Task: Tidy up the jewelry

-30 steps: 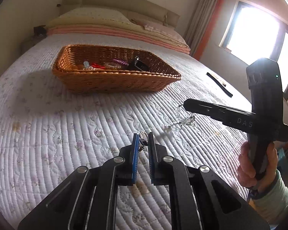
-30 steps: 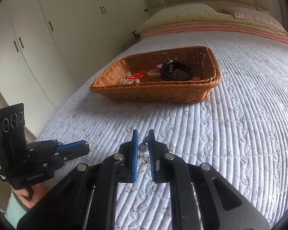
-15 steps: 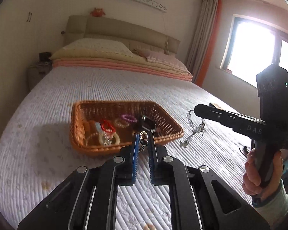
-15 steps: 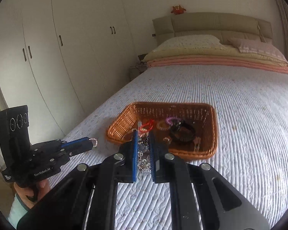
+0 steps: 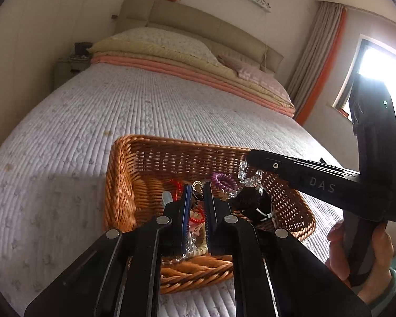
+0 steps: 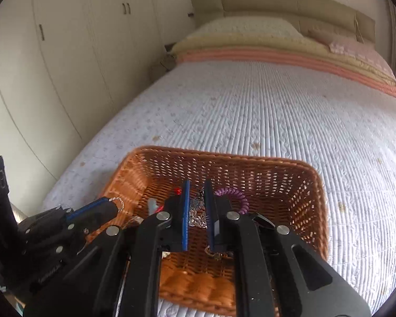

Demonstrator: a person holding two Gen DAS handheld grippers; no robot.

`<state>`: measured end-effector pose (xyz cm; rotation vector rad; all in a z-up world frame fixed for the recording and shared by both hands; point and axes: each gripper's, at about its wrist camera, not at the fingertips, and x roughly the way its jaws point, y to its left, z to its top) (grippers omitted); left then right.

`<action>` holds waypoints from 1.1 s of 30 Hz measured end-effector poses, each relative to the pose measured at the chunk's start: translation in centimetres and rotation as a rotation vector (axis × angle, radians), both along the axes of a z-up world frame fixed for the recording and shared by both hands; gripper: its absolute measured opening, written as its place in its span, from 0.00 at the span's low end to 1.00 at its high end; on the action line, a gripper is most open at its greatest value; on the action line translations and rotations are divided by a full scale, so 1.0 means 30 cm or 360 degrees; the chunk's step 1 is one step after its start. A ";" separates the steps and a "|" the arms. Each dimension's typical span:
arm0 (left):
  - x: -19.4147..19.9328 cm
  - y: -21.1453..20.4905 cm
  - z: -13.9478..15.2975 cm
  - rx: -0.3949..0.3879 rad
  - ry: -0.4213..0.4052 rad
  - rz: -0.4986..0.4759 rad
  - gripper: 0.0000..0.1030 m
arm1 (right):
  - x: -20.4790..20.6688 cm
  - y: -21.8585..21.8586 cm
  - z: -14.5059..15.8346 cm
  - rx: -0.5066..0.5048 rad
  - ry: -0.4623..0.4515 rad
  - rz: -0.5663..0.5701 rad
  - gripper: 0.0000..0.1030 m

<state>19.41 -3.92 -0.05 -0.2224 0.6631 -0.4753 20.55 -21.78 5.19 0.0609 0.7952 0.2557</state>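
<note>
From the left wrist camera, the left gripper (image 5: 197,189) hangs over the wicker basket (image 5: 121,182), its blue-lined fingers clenched on a small metal ring end of the crystal bracelet (image 5: 246,178). The clear beads of that strand dangle above the basket's right half, under the tip of the right gripper (image 5: 253,158), which reaches in from the right. On the basket floor lie a purple coil hair tie (image 5: 223,180), a red bead string (image 5: 196,220) and a black watch (image 5: 252,203). The basket sits on the quilted bed (image 5: 145,105). From the right wrist camera, the right gripper (image 6: 196,186) is closed on the sparkling beads (image 6: 197,218) above the basket (image 6: 311,200) middle; the left gripper (image 6: 117,203) grips a small ring over the basket's left wall.
</note>
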 end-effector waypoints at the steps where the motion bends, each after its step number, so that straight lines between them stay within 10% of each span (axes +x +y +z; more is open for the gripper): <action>1: 0.010 -0.005 -0.016 0.0015 0.0020 -0.0001 0.07 | 0.018 -0.002 -0.022 -0.0003 0.0032 -0.0008 0.09; 10: 0.027 -0.066 -0.080 0.0151 0.0129 -0.0098 0.11 | 0.055 -0.001 -0.100 -0.0050 0.0156 -0.0044 0.09; 14: -0.005 -0.040 -0.049 0.0096 0.0098 -0.0125 0.44 | 0.044 -0.009 -0.090 -0.0014 0.0193 -0.0006 0.20; 18: -0.055 -0.009 -0.004 0.0030 0.0066 -0.0119 0.48 | -0.007 -0.025 -0.045 0.0019 0.0149 -0.0006 0.28; 33: -0.566 0.040 0.123 0.0134 -0.0478 0.0195 0.82 | -0.626 -0.113 0.041 0.0076 -0.0548 -0.0156 0.74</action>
